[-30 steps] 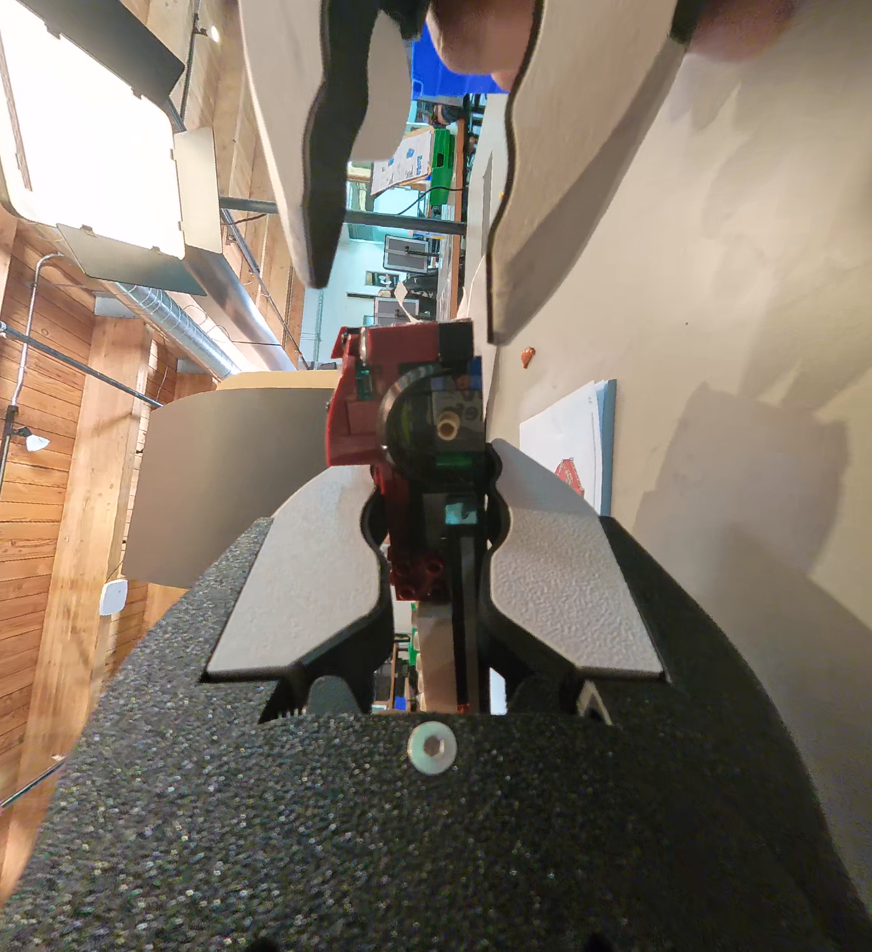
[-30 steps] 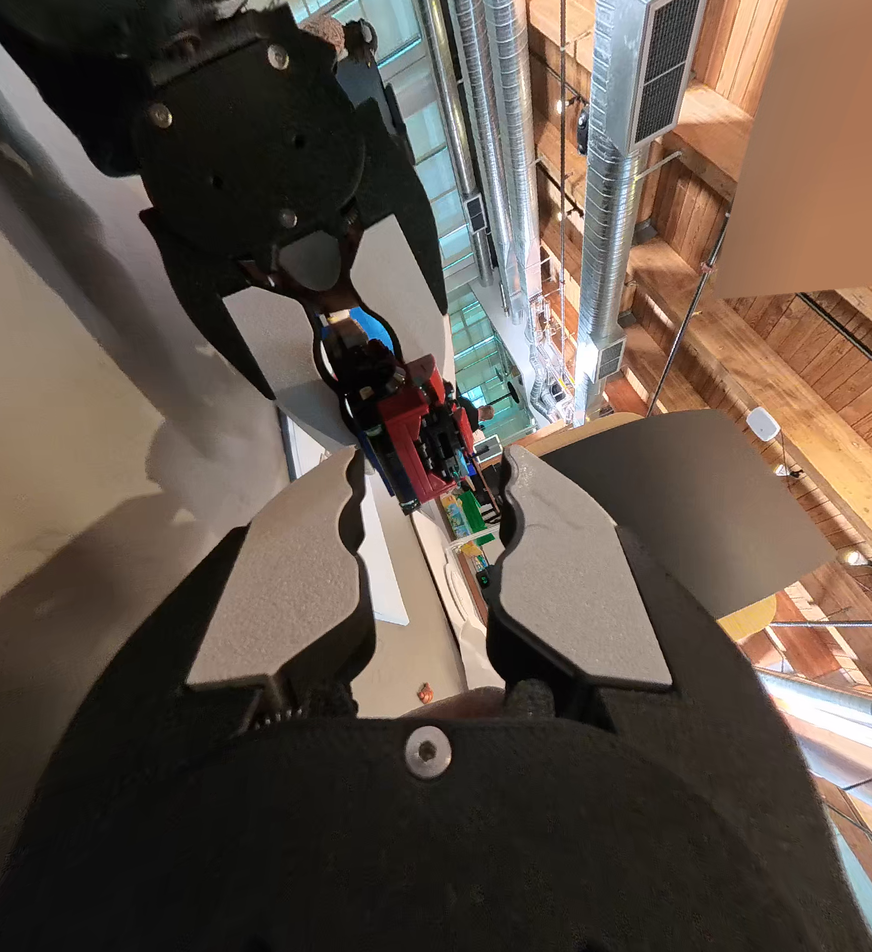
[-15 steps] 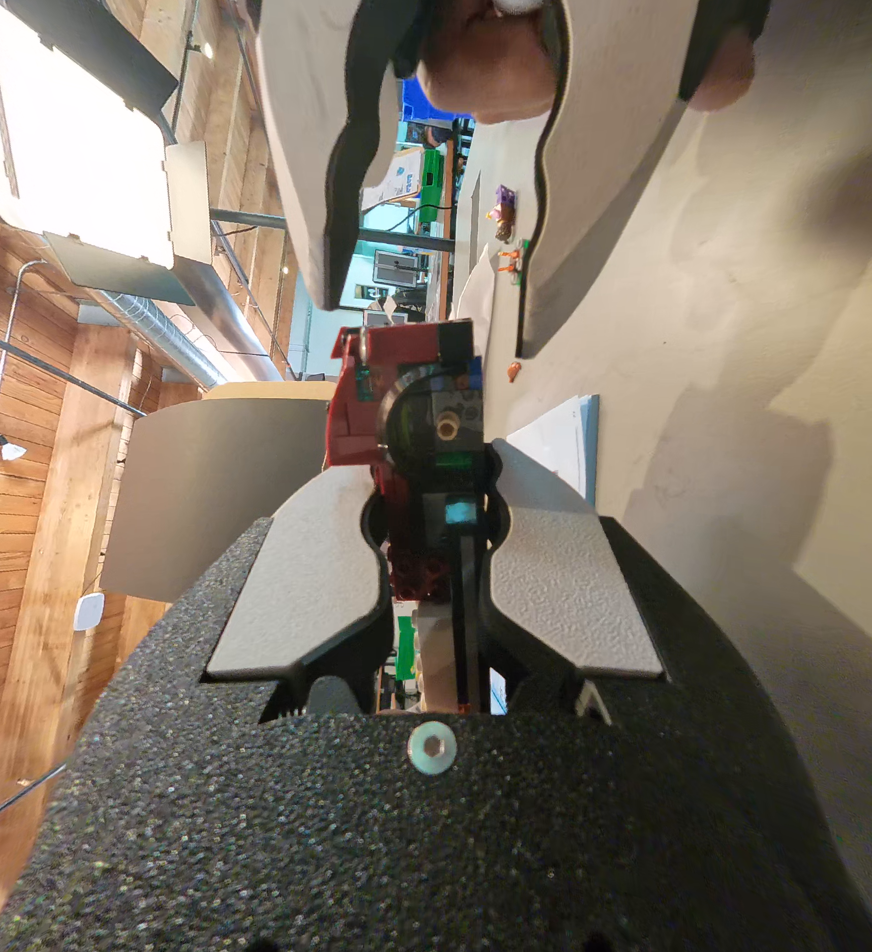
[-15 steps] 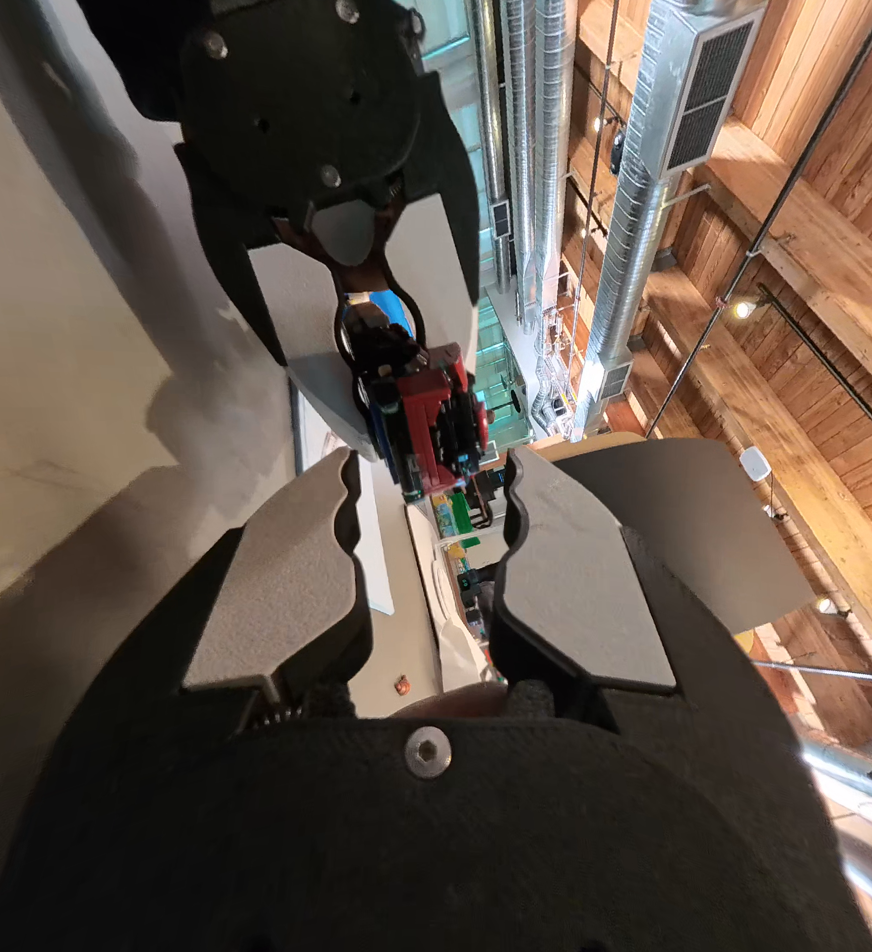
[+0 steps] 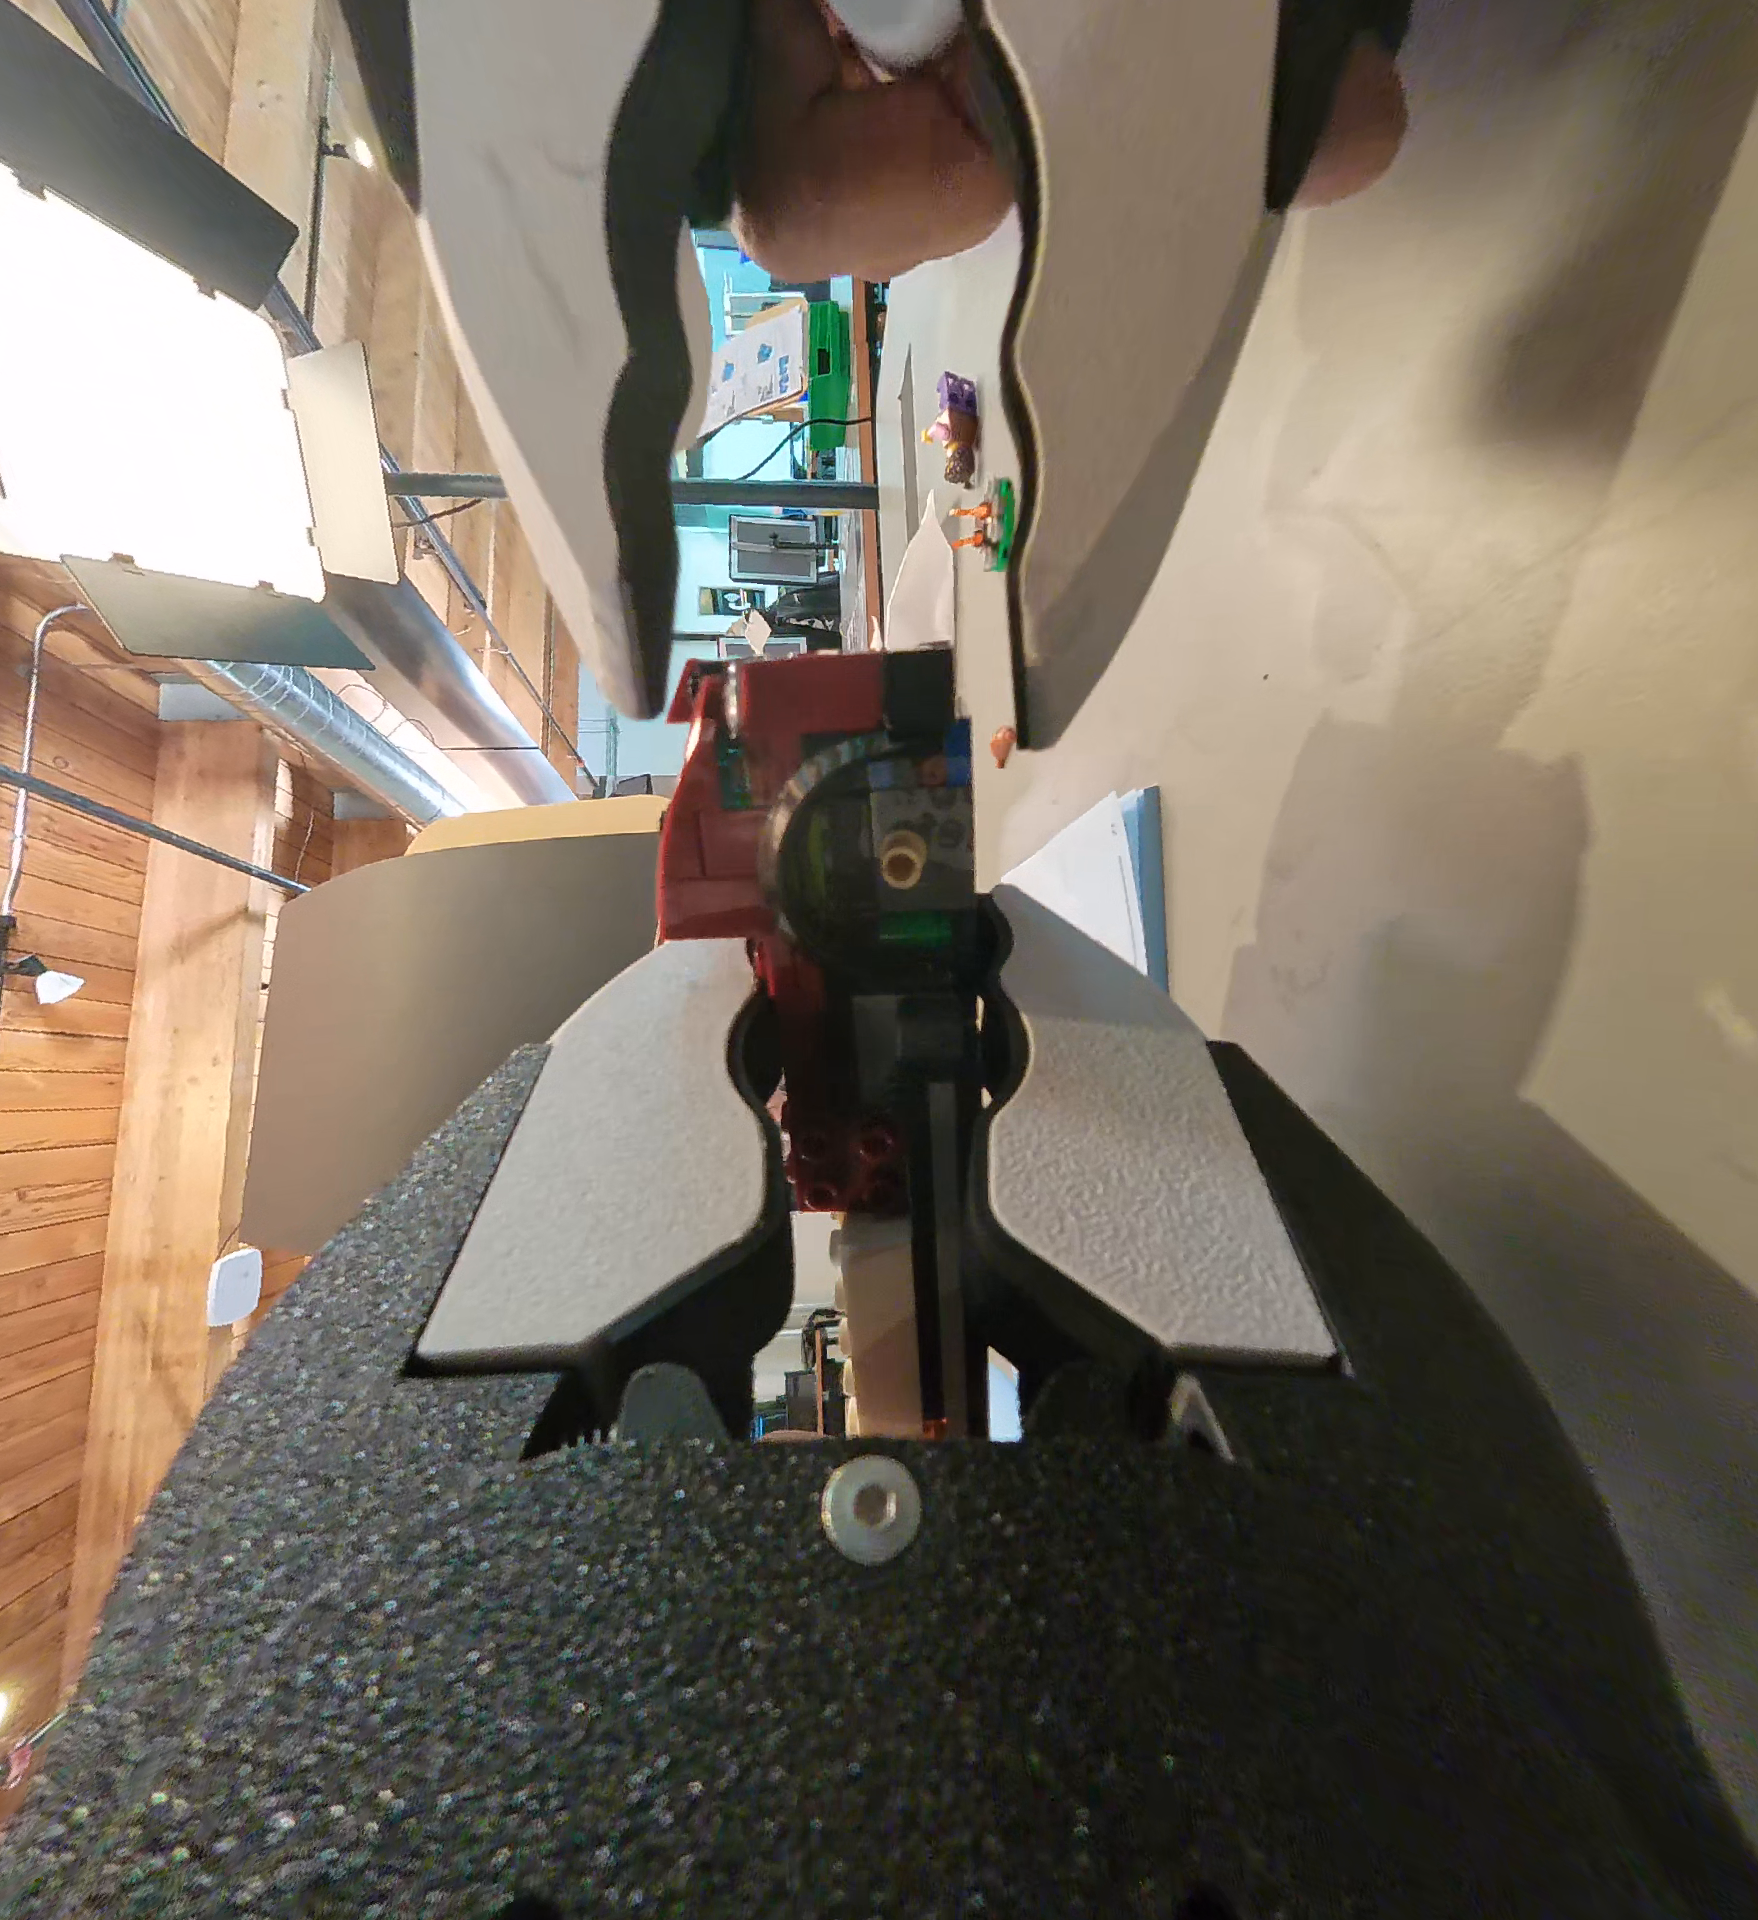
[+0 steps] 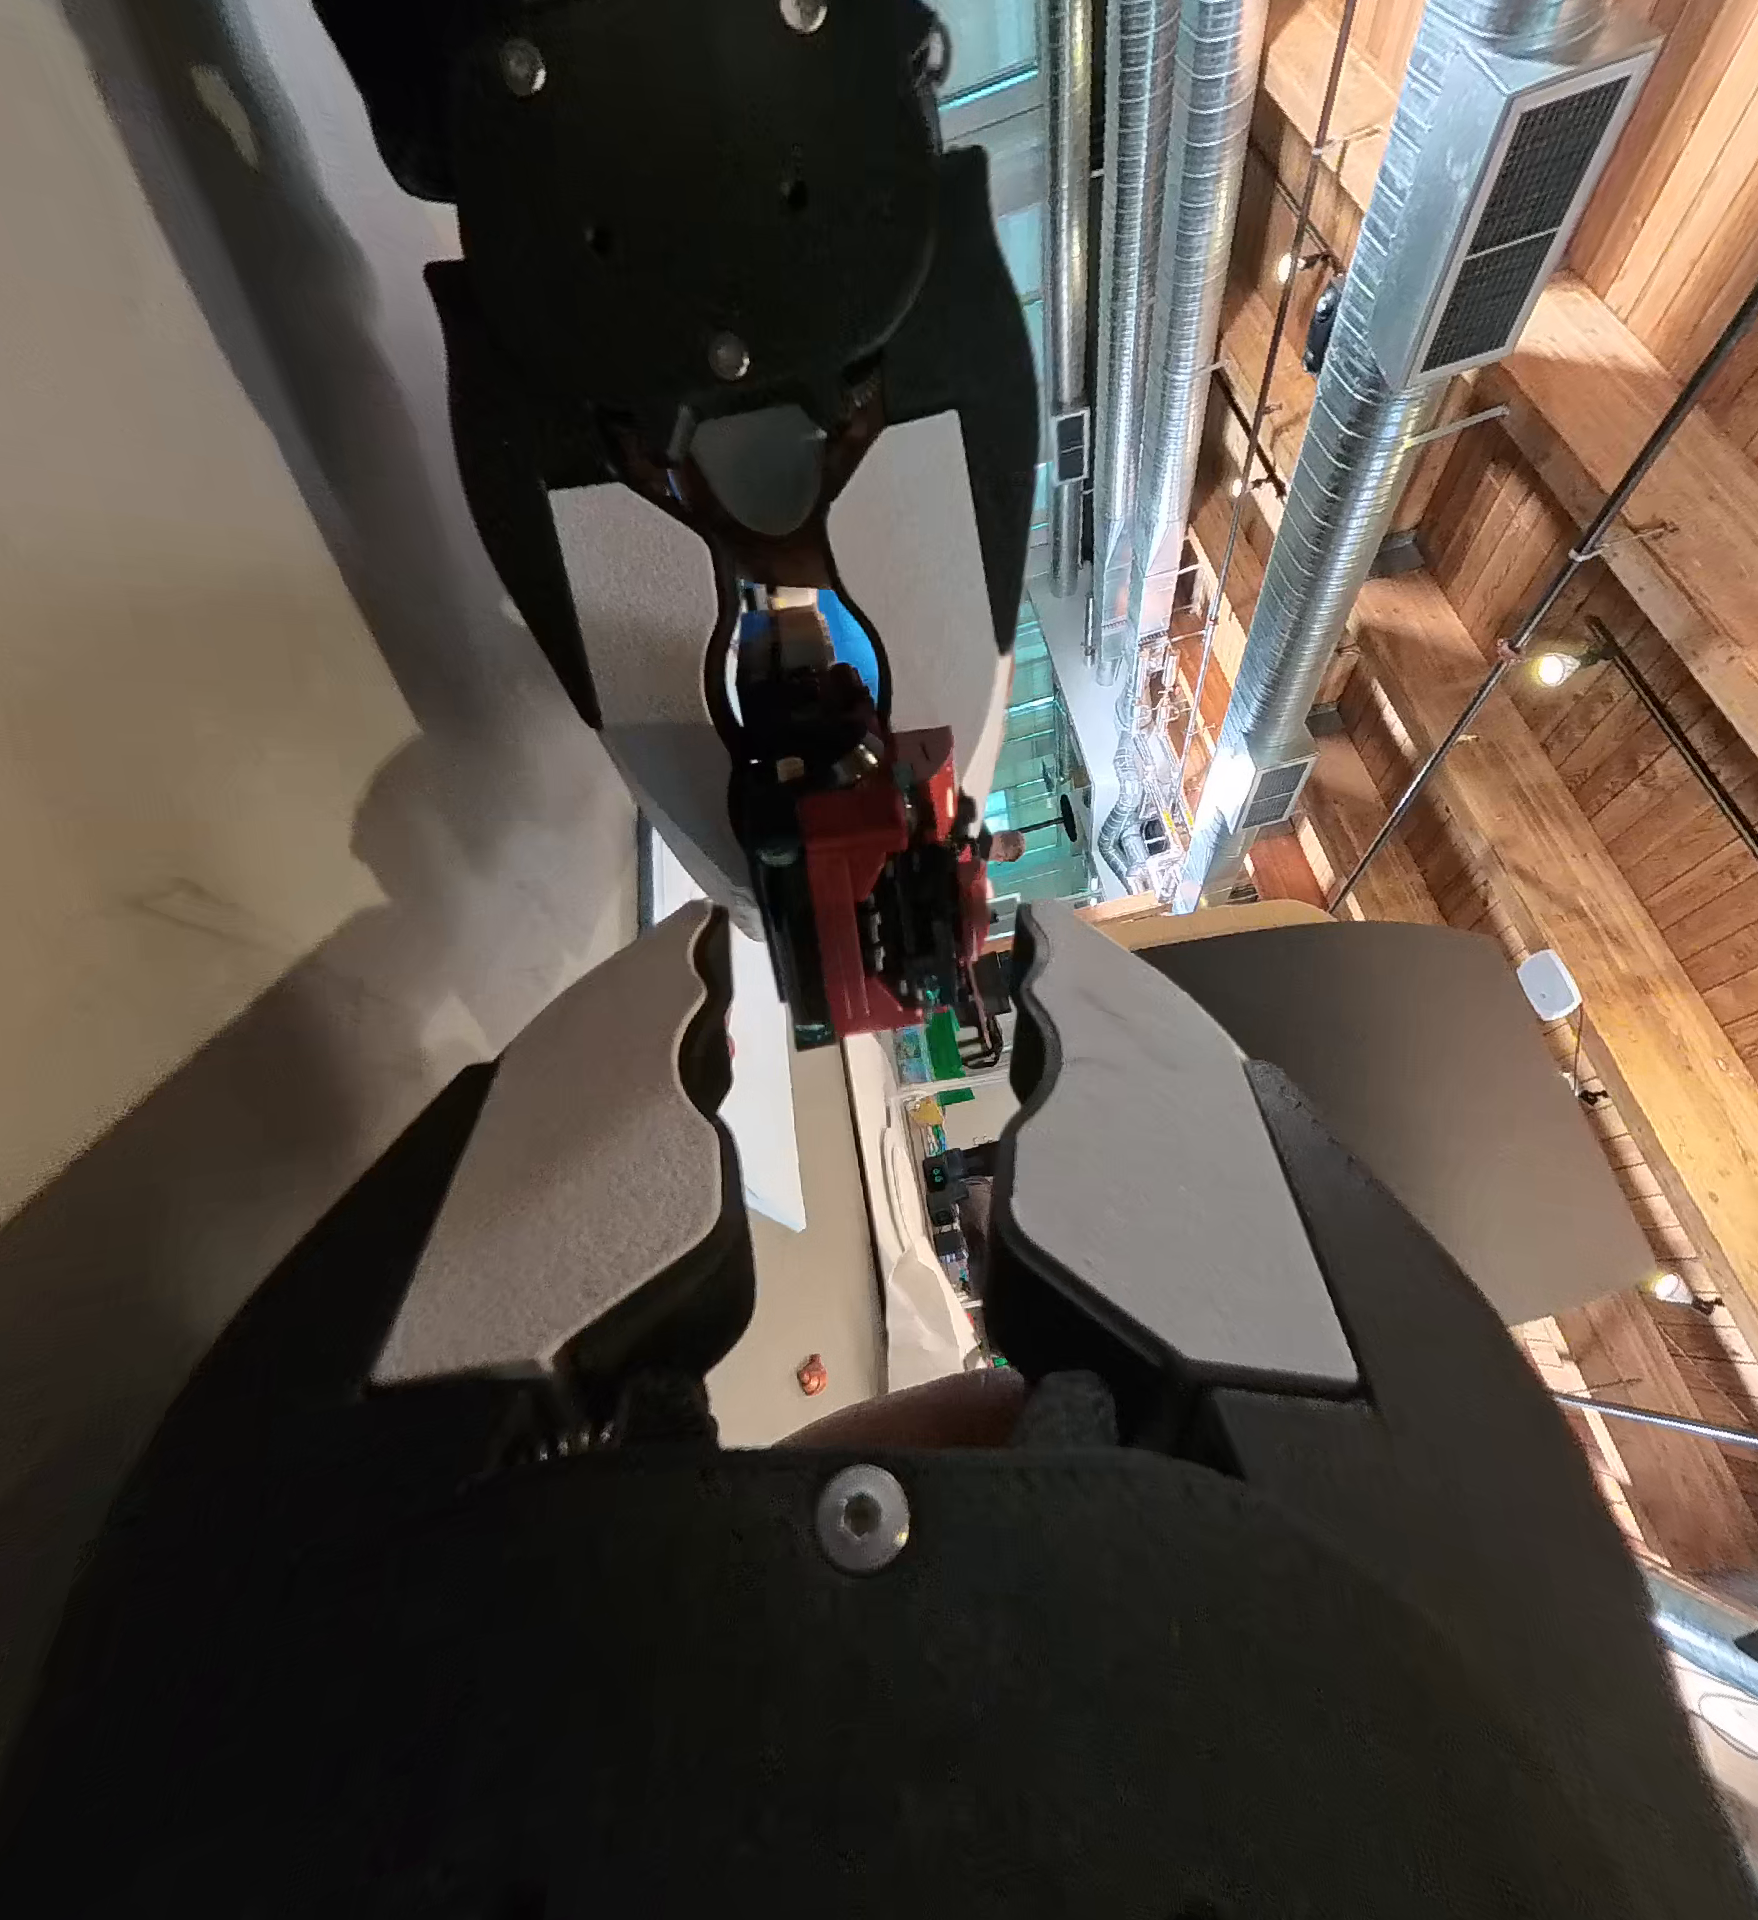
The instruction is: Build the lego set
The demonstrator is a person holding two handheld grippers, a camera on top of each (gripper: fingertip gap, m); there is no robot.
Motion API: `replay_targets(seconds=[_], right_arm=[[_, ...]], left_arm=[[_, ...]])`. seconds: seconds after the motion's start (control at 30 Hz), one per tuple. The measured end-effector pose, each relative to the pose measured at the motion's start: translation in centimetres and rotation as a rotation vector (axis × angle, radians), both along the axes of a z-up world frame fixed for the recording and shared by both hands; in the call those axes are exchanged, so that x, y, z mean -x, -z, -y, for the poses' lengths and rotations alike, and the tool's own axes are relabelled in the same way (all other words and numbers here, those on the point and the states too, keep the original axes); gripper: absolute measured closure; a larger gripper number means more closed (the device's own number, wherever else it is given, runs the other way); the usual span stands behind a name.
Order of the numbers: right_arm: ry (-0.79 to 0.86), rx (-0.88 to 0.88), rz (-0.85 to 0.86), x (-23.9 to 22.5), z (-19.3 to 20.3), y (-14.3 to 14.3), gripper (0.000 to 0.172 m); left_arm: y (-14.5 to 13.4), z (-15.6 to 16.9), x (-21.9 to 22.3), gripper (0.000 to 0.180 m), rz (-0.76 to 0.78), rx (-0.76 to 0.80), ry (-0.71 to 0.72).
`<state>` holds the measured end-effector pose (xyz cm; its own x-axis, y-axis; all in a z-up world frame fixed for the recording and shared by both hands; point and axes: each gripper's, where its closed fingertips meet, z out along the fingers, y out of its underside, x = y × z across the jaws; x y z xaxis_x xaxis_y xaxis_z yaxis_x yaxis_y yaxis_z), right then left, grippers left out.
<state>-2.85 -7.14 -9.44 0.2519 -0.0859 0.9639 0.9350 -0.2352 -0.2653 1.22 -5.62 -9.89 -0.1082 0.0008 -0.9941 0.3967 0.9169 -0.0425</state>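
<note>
- Clamping the red-and-black brick model [image 5: 833,883] mid-frame, left gripper [image 5: 870,997] holds it off the table [image 5: 1477,520], steady.
- Right gripper [image 6: 870,971] straddles its free end, fingers apart, not touching.

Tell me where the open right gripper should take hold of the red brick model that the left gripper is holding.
Likely the free red end of the red brick model, approached head-on, opposite the left gripper clamping its dark end. That end already points between the right gripper's open fingers, which would close on its flat sides.
</note>
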Motion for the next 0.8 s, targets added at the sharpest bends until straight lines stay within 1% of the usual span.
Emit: replay_targets(seconds=[0.1, 0.17, 0.57, 0.8], right_arm=[[0.009, 0.013, -0.003, -0.13, -0.05, 0.26, 0.124], [0.018, 0.005, -0.005, -0.29, 0.0, 0.09, 0.131], [0.097, 0.025, 0.127, -0.69, 0.07, -0.09, 0.132], [0.135, 0.028, 0.155, -0.98, 0.17, -0.36, 0.132]], left_arm=[[0.05, 0.0, 0.04, 0.145, -0.001, -0.006, 0.0], [0.11, -0.07, 0.01, 0.145, 0.0, -0.011, -0.006], [0.14, -0.48, -0.2, 0.146, -0.01, -0.004, -0.035], [0.02, -0.57, -0.27, 0.146, -0.015, 0.02, -0.057]])
